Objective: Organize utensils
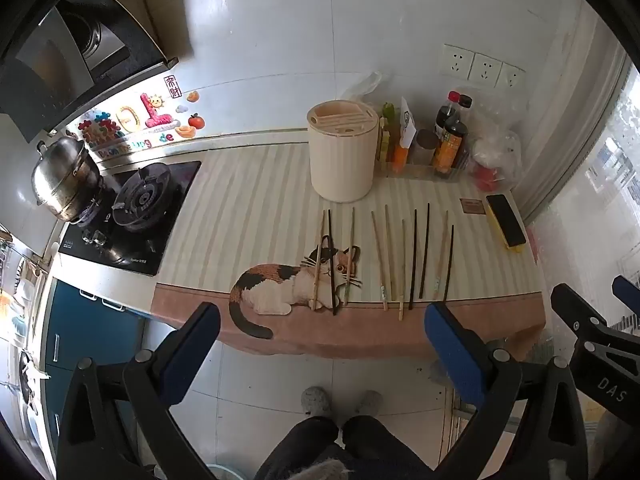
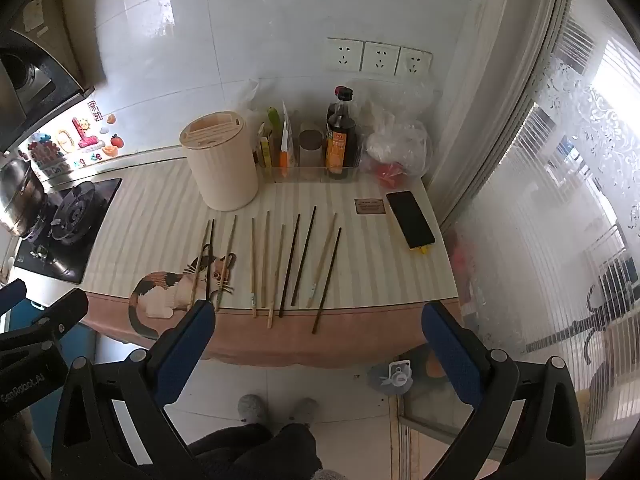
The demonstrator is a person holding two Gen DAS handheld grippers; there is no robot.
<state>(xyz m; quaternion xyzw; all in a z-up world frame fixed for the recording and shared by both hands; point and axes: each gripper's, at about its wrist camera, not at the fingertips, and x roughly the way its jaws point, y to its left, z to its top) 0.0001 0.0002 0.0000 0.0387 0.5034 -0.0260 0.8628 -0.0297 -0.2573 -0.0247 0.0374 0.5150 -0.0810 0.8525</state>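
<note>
Several loose chopsticks (image 1: 388,256), some pale bamboo and some dark, lie side by side on the striped mat with a cat picture (image 1: 296,276); they also show in the right wrist view (image 2: 276,264). Behind them stands a cream round utensil holder (image 1: 342,152) with a slotted top, also in the right wrist view (image 2: 222,160). My left gripper (image 1: 320,332) is open and empty, held back above the counter's front edge. My right gripper (image 2: 318,330) is open and empty in the same way, to the right of the left one.
A phone in a yellow case (image 2: 410,218) and a small brown card (image 2: 370,206) lie at the right end. Sauce bottles (image 2: 340,136), packets and plastic bags (image 2: 396,148) line the back wall. A gas hob (image 1: 140,208) with a steel pot (image 1: 66,176) is at the left.
</note>
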